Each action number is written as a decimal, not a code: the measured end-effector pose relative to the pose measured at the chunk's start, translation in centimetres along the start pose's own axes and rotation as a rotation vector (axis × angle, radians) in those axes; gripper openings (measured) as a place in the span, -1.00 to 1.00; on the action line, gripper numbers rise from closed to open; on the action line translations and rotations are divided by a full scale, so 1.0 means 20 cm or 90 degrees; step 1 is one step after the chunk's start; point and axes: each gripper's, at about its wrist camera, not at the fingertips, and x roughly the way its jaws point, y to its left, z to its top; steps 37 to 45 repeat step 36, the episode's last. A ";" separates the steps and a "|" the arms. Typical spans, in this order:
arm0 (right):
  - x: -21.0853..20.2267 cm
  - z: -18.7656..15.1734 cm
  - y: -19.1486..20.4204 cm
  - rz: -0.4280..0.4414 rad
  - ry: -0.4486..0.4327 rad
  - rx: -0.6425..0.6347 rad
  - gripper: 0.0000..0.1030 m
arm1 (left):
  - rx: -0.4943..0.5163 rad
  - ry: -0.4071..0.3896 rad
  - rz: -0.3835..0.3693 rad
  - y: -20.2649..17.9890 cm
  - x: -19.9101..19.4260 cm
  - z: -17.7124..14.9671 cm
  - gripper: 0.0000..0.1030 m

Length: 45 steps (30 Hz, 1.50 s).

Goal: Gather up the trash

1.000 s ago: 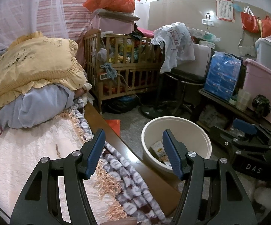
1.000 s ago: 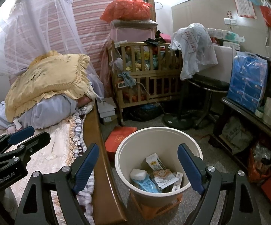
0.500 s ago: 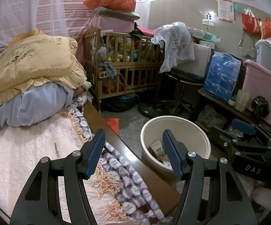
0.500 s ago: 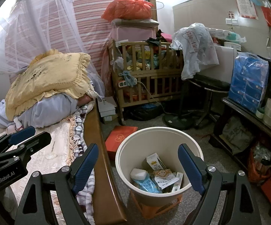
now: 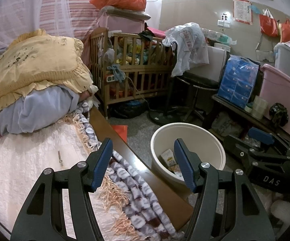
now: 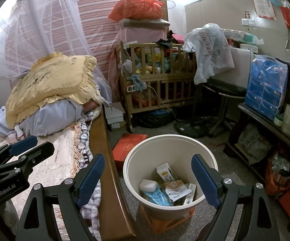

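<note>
Right hand-held gripper (image 6: pixel 148 177) hangs above the bin (image 6: pixel 209 161), jaws wide, just been opening, nothing between them, likely after a drop. Trash (image 6: pixel 166 187) lies inside the bin. Left hand-held gripper (image 5: pixel 142 161), half-open and empty, hovers beside the bin over the bed (image 5: pixel 28 160).

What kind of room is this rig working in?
Most likely a cluttered home bedroom: a bed under a mosquito net, a wooden crib piled with clothes, and a trash bucket on the floor.

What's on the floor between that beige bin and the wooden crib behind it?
A flat red box lies on the grey floor between the bin and the crib, clearest in the right wrist view.
</note>
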 end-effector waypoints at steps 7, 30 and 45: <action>0.00 0.00 0.00 0.001 0.000 0.001 0.68 | -0.001 0.000 0.001 0.00 0.00 0.00 0.21; 0.02 0.00 -0.02 0.004 0.005 -0.002 0.69 | 0.001 0.009 -0.011 -0.02 0.03 -0.04 0.21; 0.03 -0.04 -0.02 0.005 0.006 -0.006 0.70 | -0.003 0.007 -0.010 -0.02 0.01 -0.05 0.21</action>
